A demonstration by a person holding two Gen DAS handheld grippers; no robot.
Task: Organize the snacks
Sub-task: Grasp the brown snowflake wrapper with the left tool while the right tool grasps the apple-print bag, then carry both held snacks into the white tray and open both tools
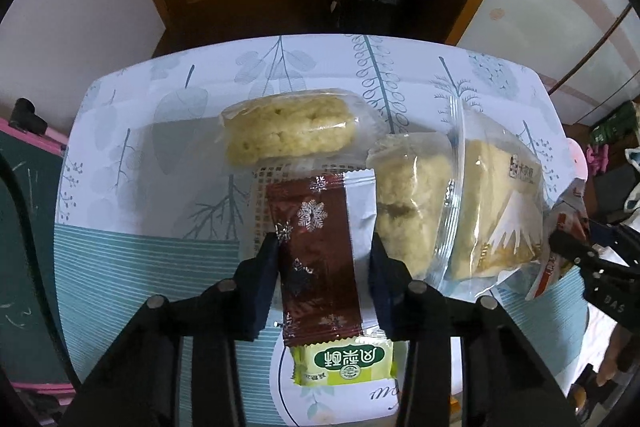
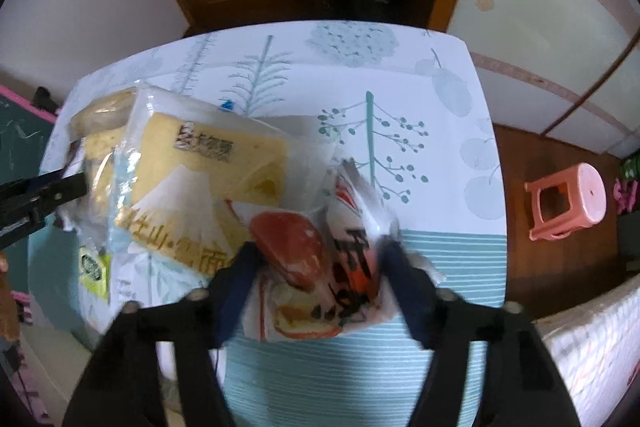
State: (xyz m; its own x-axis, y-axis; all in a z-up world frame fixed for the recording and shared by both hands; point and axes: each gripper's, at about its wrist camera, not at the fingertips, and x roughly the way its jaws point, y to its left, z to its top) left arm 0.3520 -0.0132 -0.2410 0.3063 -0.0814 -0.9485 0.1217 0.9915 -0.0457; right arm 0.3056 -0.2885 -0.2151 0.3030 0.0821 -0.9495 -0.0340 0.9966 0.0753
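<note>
Left tool (image 1: 324, 247) is closed on the maroon snowflake packet (image 1: 316, 251), flat on the desk (image 1: 132, 267) amid the snack pile. Right tool (image 2: 316, 255) pinches the red-and-white packet (image 2: 320, 259) beside the cake bag (image 2: 200, 179). Advice: lift both straight up, slowly, with grips kept mid-packet.

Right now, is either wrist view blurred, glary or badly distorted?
Left wrist view: sharp; the brown snowflake packet reads clearly, with fisheye bending at the table edge. Right wrist view: motion blur smears the red-and-white snack bag and claw; lighting dim, no strong glare.
</note>
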